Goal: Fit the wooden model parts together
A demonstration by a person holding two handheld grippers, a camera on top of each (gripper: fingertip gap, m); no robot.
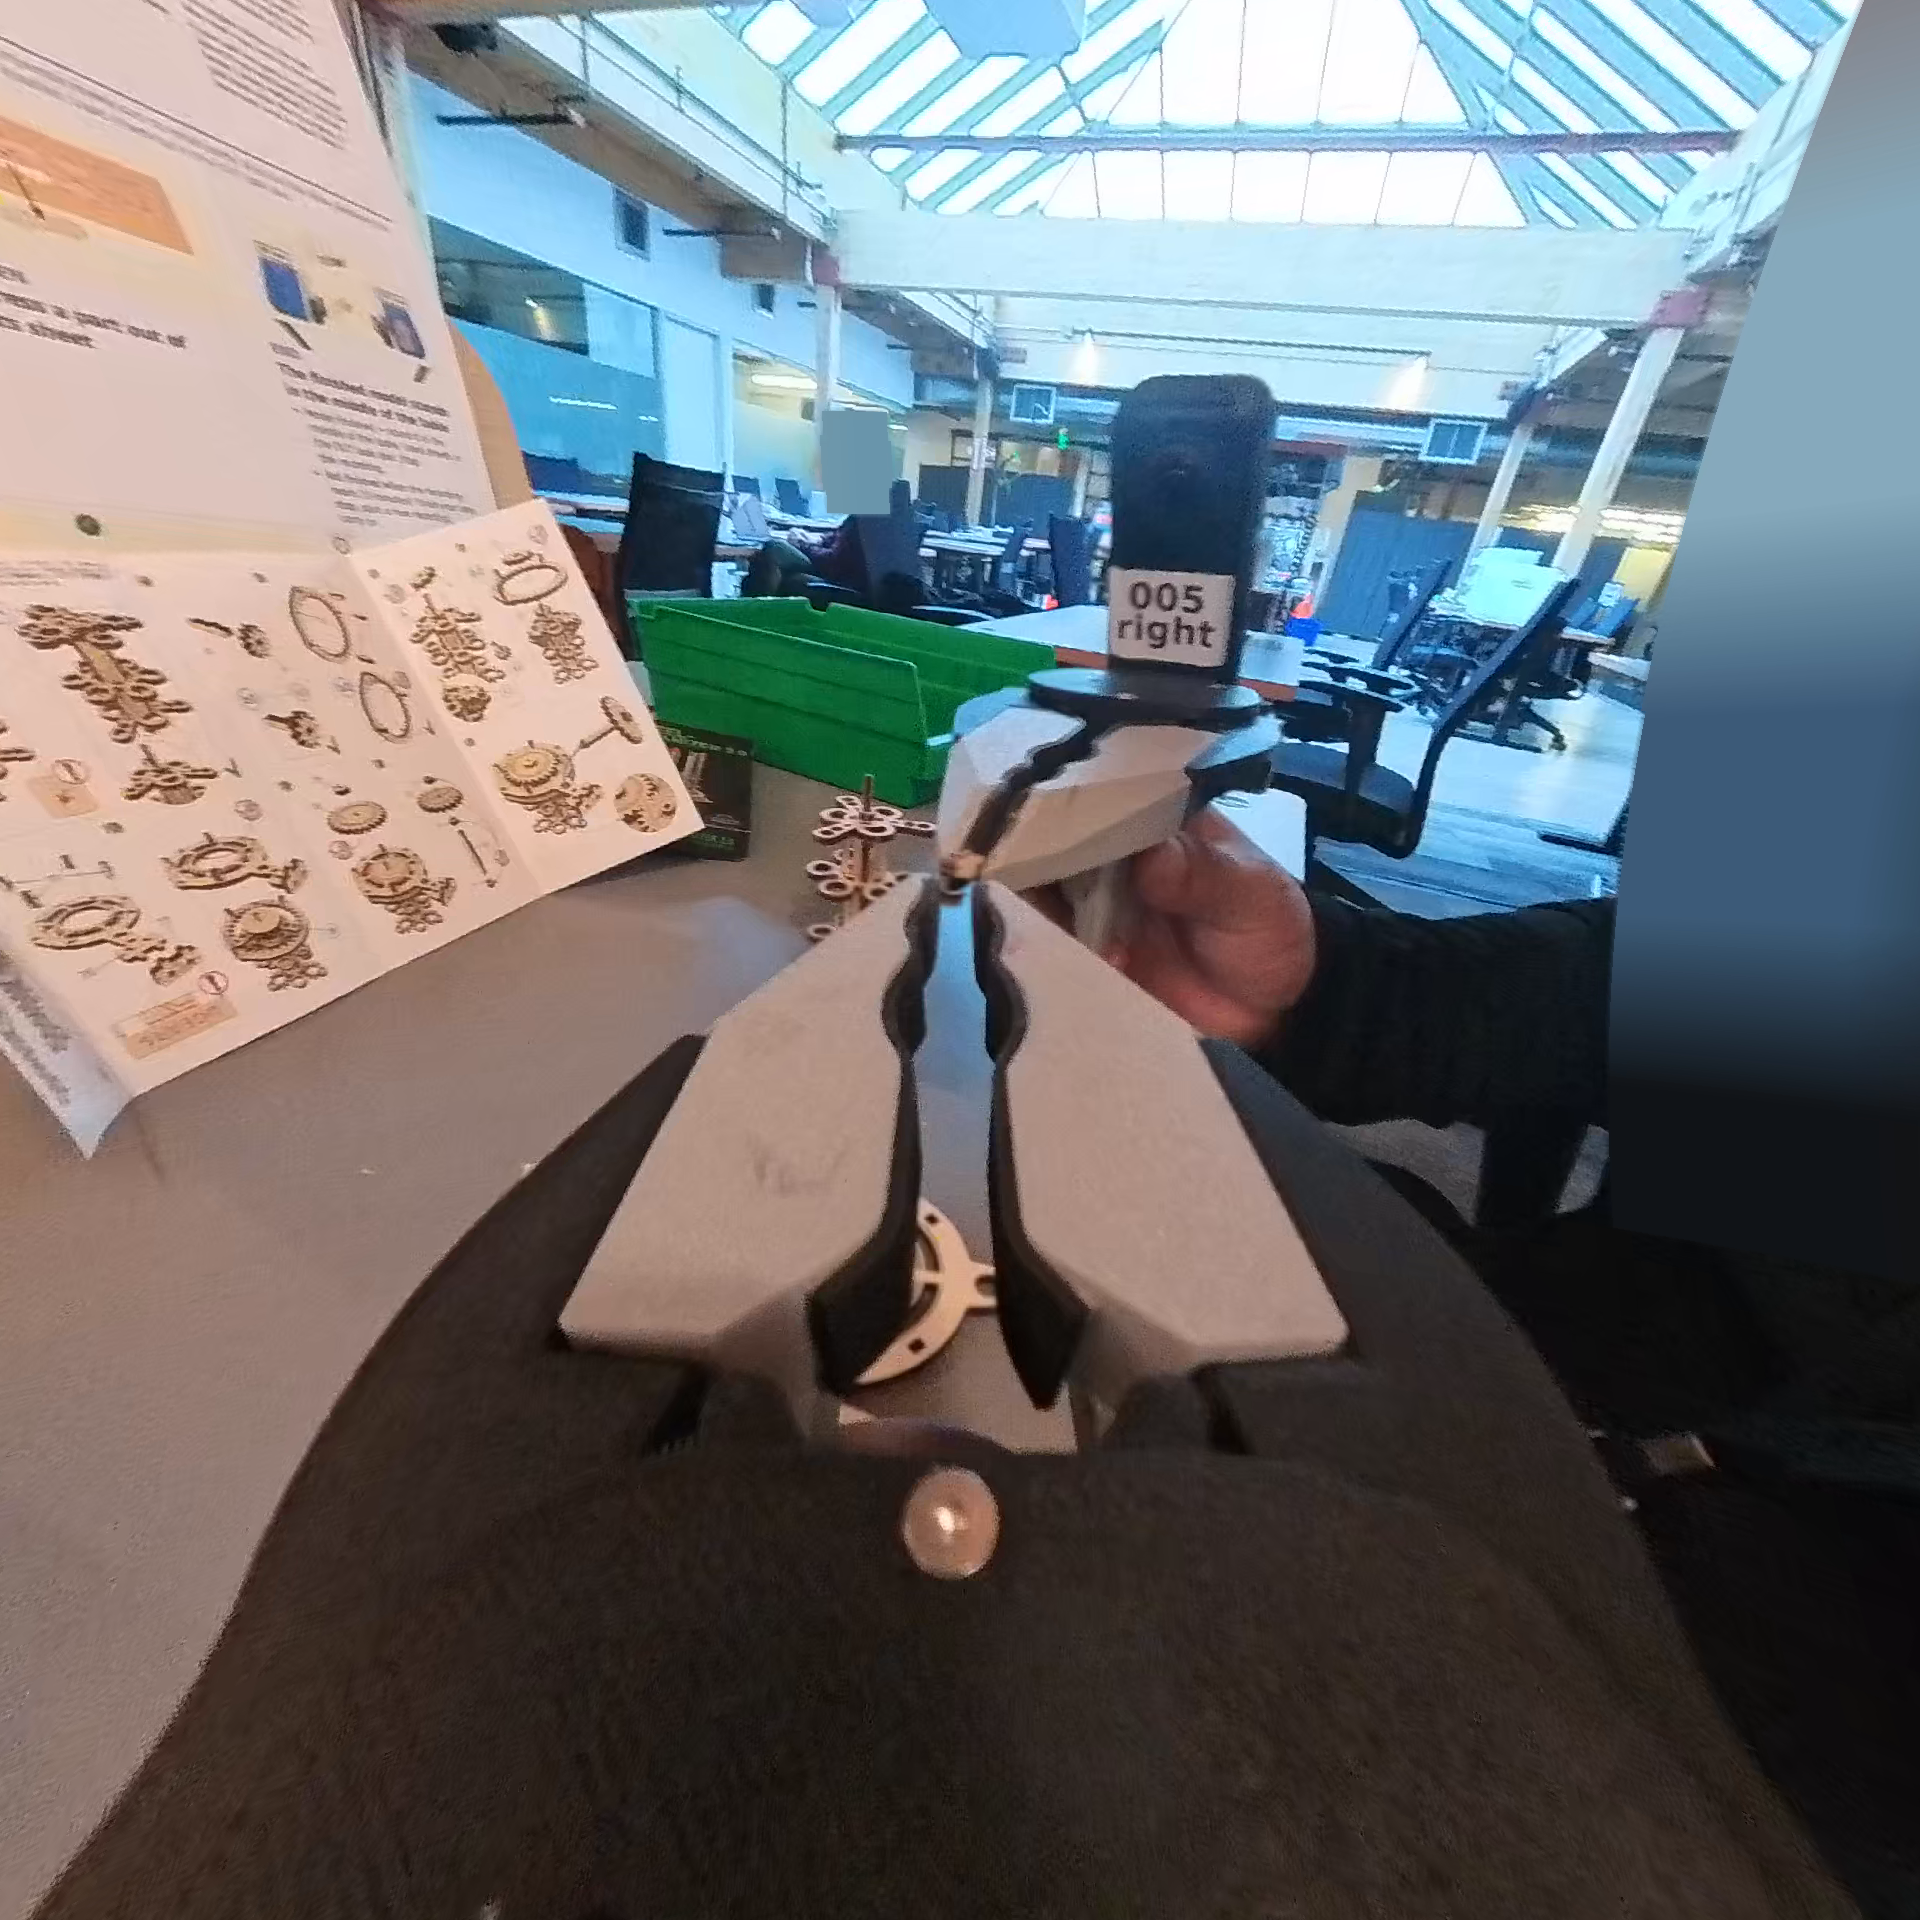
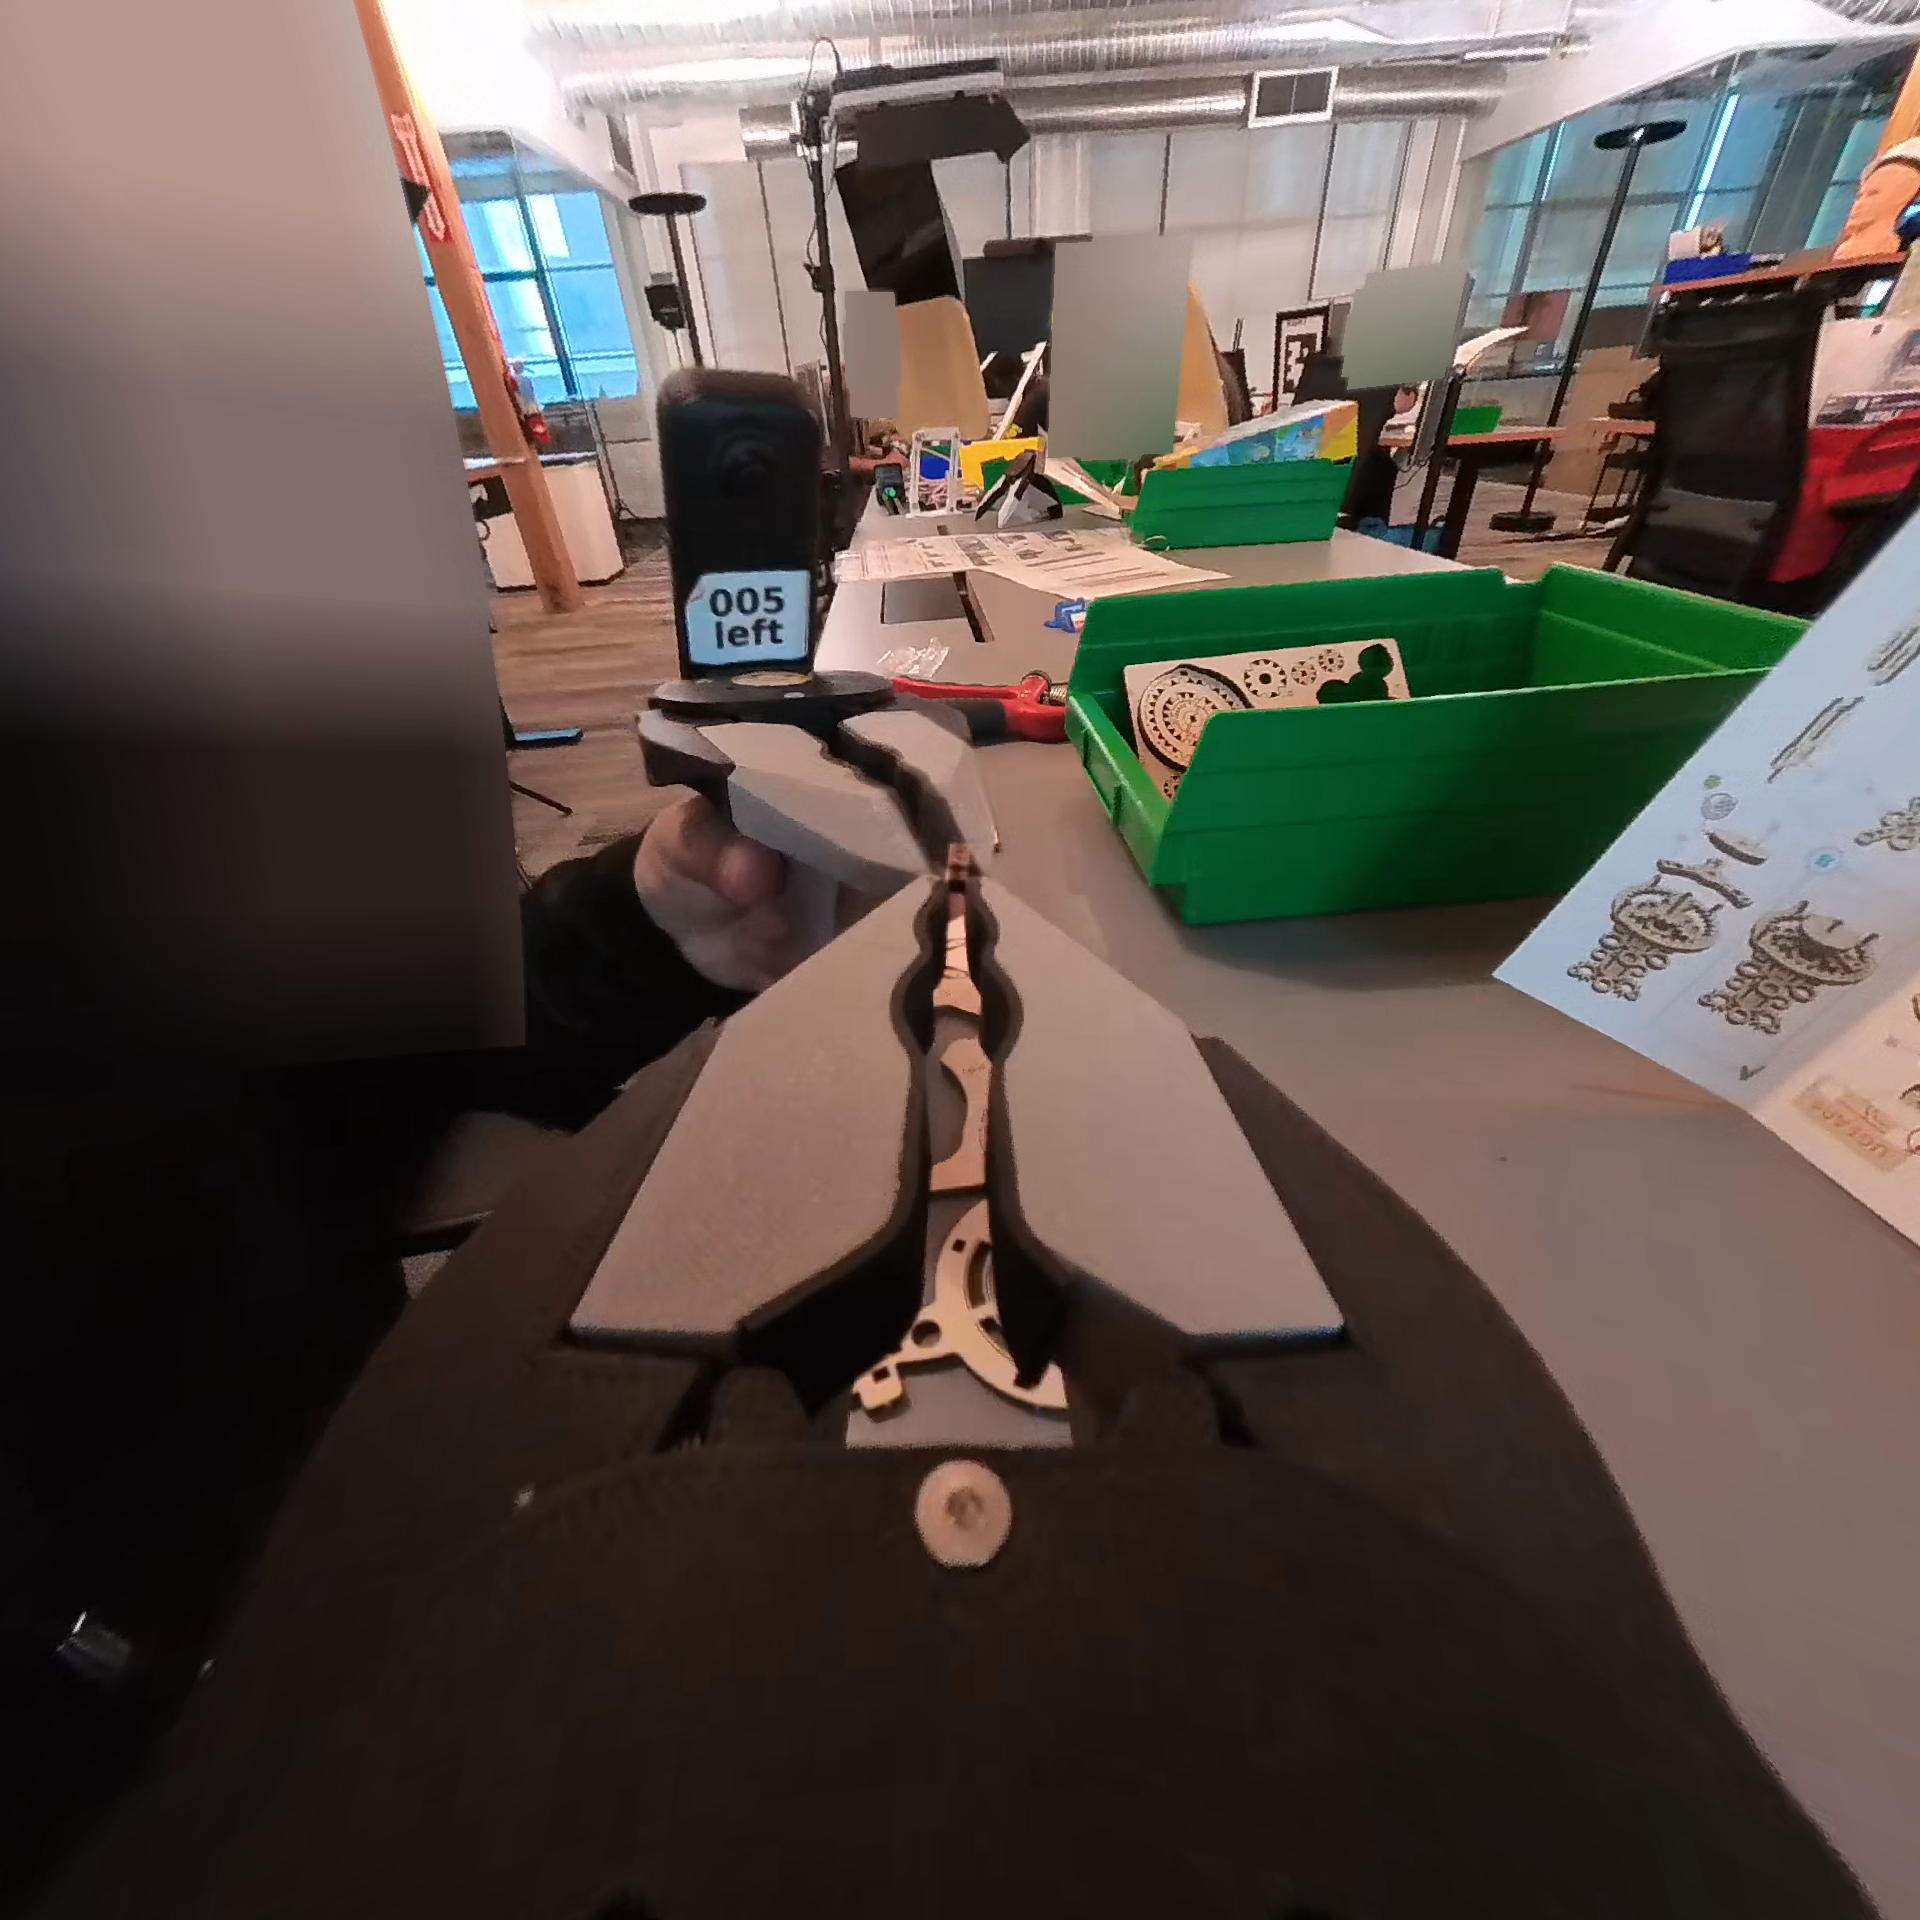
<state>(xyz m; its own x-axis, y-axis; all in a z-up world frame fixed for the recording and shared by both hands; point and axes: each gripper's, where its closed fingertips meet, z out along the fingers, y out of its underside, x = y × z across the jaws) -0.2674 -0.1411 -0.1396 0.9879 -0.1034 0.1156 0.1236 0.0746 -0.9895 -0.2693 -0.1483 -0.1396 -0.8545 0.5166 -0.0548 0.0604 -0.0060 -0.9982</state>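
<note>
My left gripper and right gripper face each other tip to tip above the grey table. The right gripper is shut on a flat wooden ring part that runs between its fingers, and a small wooden tab sticks out at the tips. The left gripper's tips are together, with a pale wooden ring part showing between its fingers near the base. In the left wrist view the right gripper pinches the small tab right at my left fingertips. In the right wrist view the left gripper meets that tab.
A partly built wooden assembly stands on the table behind the tips. An instruction sheet stands at the left, with a green bin behind it. Another green bin holds a punched wooden sheet. Red pliers lie beside it. Left and right tips are no more than a few centimetres apart.
</note>
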